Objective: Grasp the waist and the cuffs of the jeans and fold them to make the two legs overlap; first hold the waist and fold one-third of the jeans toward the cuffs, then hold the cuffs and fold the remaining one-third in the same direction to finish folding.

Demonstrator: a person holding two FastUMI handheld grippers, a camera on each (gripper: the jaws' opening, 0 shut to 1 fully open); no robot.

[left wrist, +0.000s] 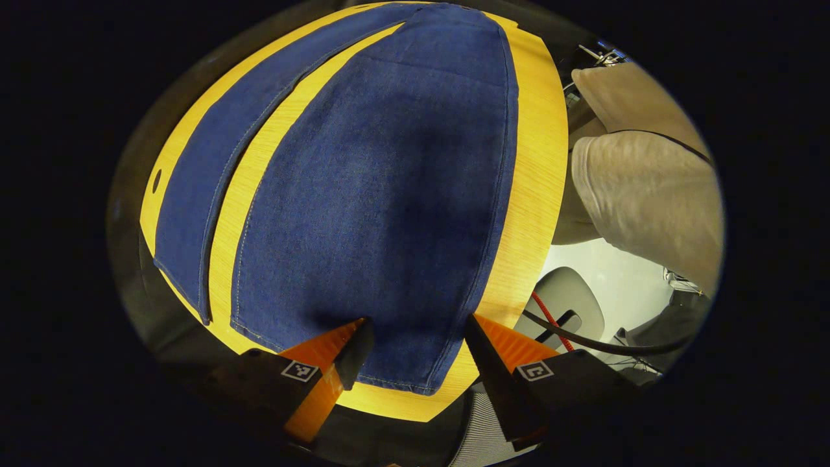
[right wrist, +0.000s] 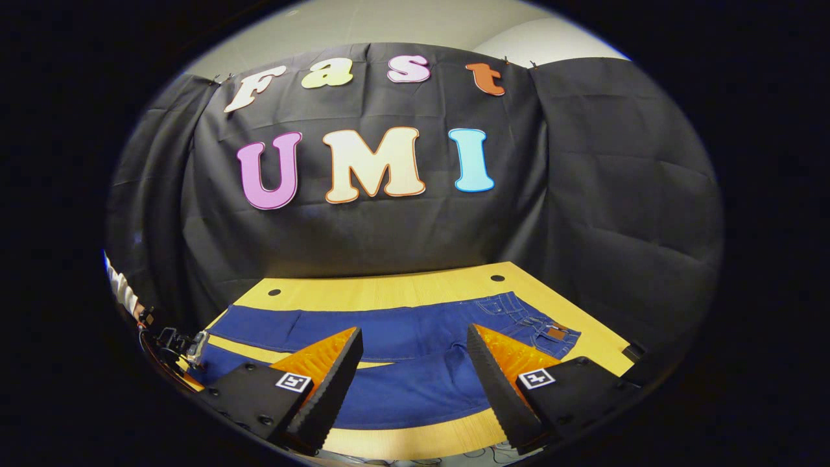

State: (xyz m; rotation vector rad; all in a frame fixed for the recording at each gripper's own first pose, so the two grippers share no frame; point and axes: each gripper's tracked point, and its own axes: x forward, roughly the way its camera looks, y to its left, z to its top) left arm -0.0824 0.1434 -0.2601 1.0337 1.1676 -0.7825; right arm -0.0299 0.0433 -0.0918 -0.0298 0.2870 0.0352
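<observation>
the jeans (left wrist: 363, 194) lie flat and spread out on the yellow wooden table (left wrist: 538, 181), both legs apart with a strip of bare tabletop between them. in the left gripper view the left gripper (left wrist: 415, 350) hangs over the cuff end of the nearer leg, its fingers (left wrist: 355, 353) spread wide and set to either side of the hem near the table's edge, pinching nothing; whether the tips touch the denim cannot be told. a person's light trouser legs (left wrist: 642, 188) stand just beside the table, with a chair (left wrist: 570, 305) and a black cable (left wrist: 603, 347) on the floor below. in the right gripper view the right gripper (right wrist: 415, 360) hovers at the near edge of the table (right wrist: 389, 292), fingers (right wrist: 334, 383) wide apart and empty, facing the jeans (right wrist: 402, 337), whose waist with its leather patch (right wrist: 556, 332) lies toward the right end. the other gripper (right wrist: 172, 344) shows small at the far left, by the cuffs.
</observation>
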